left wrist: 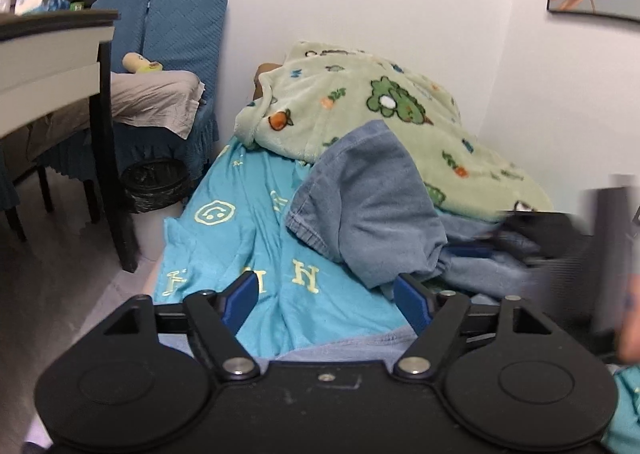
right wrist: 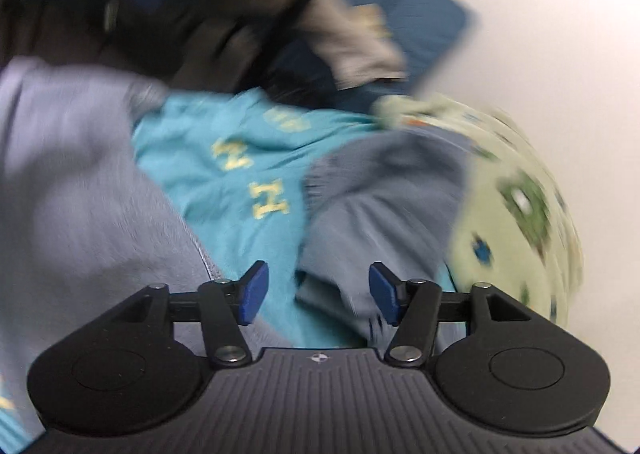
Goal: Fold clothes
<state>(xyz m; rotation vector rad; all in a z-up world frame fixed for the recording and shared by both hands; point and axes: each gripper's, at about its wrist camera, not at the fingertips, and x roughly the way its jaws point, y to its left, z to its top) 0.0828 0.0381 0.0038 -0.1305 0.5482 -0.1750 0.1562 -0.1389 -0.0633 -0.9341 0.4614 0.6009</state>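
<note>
A crumpled blue denim-coloured garment [left wrist: 372, 198] lies on a turquoise sheet with yellow letters [left wrist: 240, 230]. My left gripper [left wrist: 326, 298] is open and empty, just above the sheet, with the garment's lower edge near its right finger. My right gripper [right wrist: 318, 292] is open and empty over the same garment [right wrist: 372, 206] and sheet [right wrist: 240, 174]; this view is motion-blurred. The right gripper also shows as a dark blur at the right edge of the left wrist view [left wrist: 568, 238]. A pale lilac cloth [right wrist: 72, 194] lies to the left in the right wrist view.
A green fleece blanket with cartoon prints [left wrist: 384, 110] is heaped against the white wall behind the garment. To the left stand a blue-covered chair [left wrist: 176, 38], a dark-legged table [left wrist: 52, 50] and a black bin [left wrist: 154, 186] on the floor.
</note>
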